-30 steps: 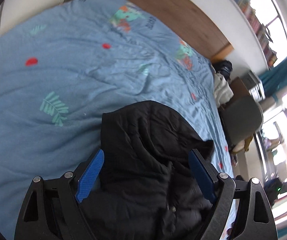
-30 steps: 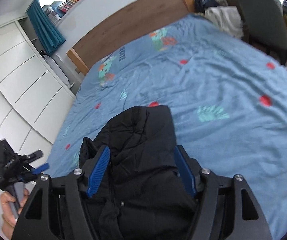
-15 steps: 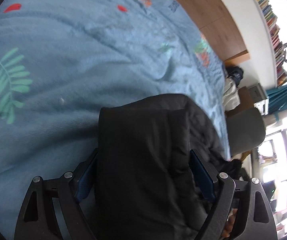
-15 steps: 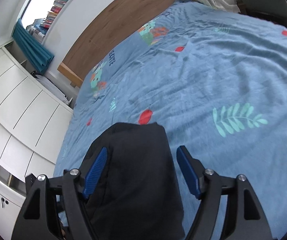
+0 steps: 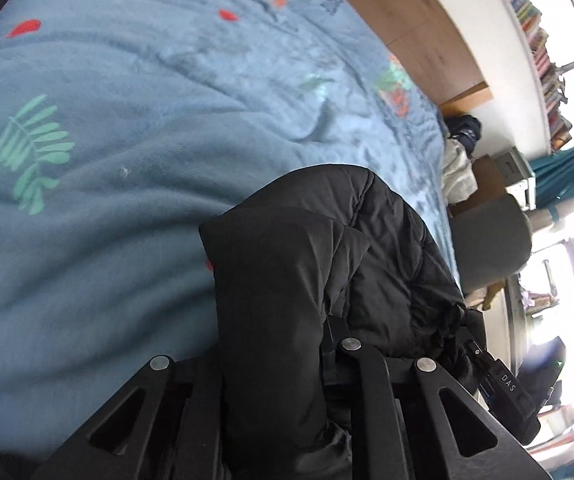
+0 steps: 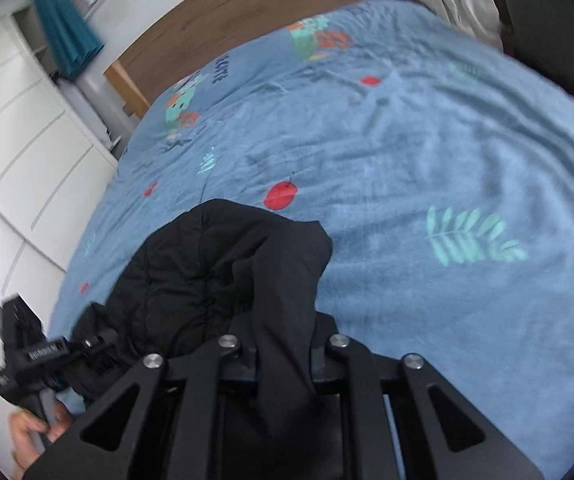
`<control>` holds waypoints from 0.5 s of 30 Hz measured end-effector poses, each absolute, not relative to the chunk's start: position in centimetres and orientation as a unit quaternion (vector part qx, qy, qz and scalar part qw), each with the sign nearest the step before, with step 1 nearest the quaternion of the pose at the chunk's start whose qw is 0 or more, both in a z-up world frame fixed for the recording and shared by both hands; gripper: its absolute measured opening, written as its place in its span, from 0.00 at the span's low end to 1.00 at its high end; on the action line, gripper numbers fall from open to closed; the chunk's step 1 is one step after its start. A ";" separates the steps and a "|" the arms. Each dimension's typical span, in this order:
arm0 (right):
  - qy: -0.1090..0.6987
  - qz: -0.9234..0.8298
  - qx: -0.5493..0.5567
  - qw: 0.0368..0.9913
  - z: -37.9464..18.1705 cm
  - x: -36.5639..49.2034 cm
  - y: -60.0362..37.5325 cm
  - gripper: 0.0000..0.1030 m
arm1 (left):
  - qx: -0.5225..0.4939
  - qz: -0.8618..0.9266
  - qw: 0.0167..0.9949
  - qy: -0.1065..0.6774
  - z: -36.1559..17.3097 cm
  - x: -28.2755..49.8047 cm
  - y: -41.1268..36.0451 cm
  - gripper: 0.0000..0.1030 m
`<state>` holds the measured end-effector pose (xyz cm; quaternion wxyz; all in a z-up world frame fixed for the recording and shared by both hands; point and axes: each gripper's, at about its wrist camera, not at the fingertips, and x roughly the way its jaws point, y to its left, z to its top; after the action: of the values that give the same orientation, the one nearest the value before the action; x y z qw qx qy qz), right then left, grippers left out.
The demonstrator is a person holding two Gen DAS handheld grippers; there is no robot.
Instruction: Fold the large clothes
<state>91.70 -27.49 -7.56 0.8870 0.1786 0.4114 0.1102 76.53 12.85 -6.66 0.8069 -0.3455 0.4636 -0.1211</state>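
A black puffer jacket (image 5: pixel 327 264) lies bunched at the near edge of a blue patterned bed cover (image 5: pixel 127 128). My left gripper (image 5: pixel 275 344) is shut on a thick fold of the jacket; the fabric hides its fingertips. My right gripper (image 6: pixel 283 340) is shut on another fold of the same jacket (image 6: pixel 223 264), with cloth draped over its jaws. In the right wrist view the left gripper (image 6: pixel 35 356) shows at lower left, held by a hand. In the left wrist view the right gripper (image 5: pixel 499 384) shows at lower right.
The bed cover (image 6: pixel 407 160) stretches ahead to a wooden headboard (image 6: pixel 247 20). White wardrobe doors (image 6: pixel 19 140) stand left of the bed. A grey chair (image 5: pixel 491 240) and a pile of clothes (image 5: pixel 459 160) stand by the bed's other side.
Both grippers were open around the jacket one second ago. Both have now closed on folds of it, and the cloth has bunched up between the jaws.
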 end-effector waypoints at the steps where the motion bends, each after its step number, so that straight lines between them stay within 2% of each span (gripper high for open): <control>1: 0.406 0.111 0.169 0.891 -6.8 90.8 -27.5 0.11 | -0.343 -0.122 0.809 0.461 -6.4 76.3 12.5 0.13; 10: 0.369 0.140 0.123 0.911 -0.2 80.1 -28.1 0.10 | -0.307 -0.161 0.843 0.410 -0.1 67.1 11.6 0.11; 15: 0.362 0.148 0.102 0.915 1.5 74.0 -28.6 0.10 | -0.294 -0.178 0.848 0.404 0.5 62.4 11.3 0.11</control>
<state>74.03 -28.61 1.54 0.9147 0.1023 0.3619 0.1478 62.38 11.33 0.51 0.8478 -0.2940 0.4038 -0.1782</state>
